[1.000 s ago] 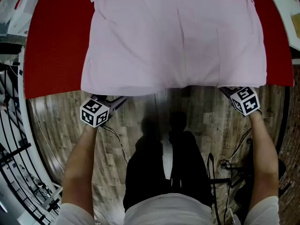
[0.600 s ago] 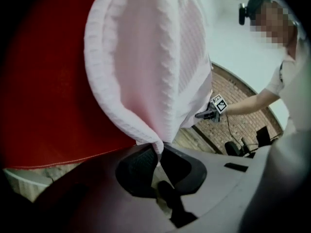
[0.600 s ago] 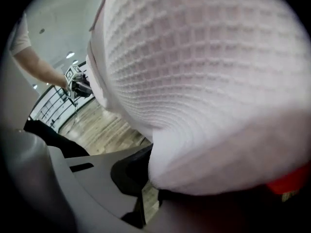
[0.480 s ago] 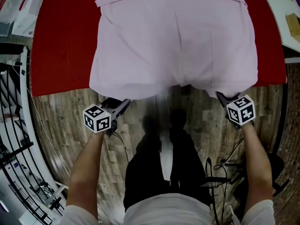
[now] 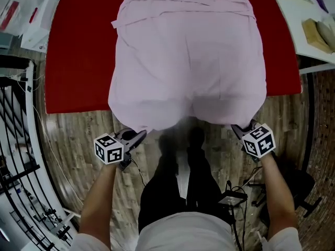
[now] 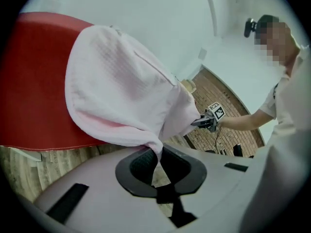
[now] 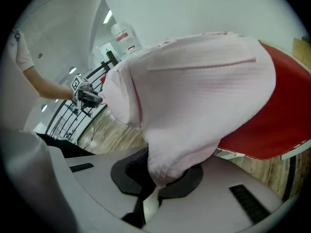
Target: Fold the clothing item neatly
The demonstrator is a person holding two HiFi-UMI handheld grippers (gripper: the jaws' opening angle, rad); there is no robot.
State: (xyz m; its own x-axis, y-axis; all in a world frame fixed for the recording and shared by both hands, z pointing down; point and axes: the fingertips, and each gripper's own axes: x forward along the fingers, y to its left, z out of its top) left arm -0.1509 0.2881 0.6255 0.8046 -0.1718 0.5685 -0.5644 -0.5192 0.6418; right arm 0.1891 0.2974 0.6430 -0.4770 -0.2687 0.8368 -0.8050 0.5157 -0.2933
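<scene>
A pale pink garment [image 5: 188,61] lies spread on the red table [image 5: 78,51], its near hem lifted off the table's front edge. My left gripper [image 5: 137,136] is shut on the hem's left corner, and the cloth [image 6: 121,91] runs down into its jaws [image 6: 156,159]. My right gripper [image 5: 238,131] is shut on the right corner, with bunched fabric [image 7: 194,91] pinched between its pads [image 7: 158,178]. Both sets of jaws have just been closing, with the hem between them. The hem sags in an arc between the two grippers.
A white side table [image 5: 319,30] with tan items stands at the upper right. Papers [image 5: 26,14] lie at the upper left. A black metal rack [image 5: 15,156] runs along the left. Cables [image 5: 235,192] lie on the wooden floor [image 5: 68,140] by the person's legs.
Both grippers have risen with the hem corners and drawn closer together. The near hem, which hung straight over the table edge, is now pulled up and bunched at each corner.
</scene>
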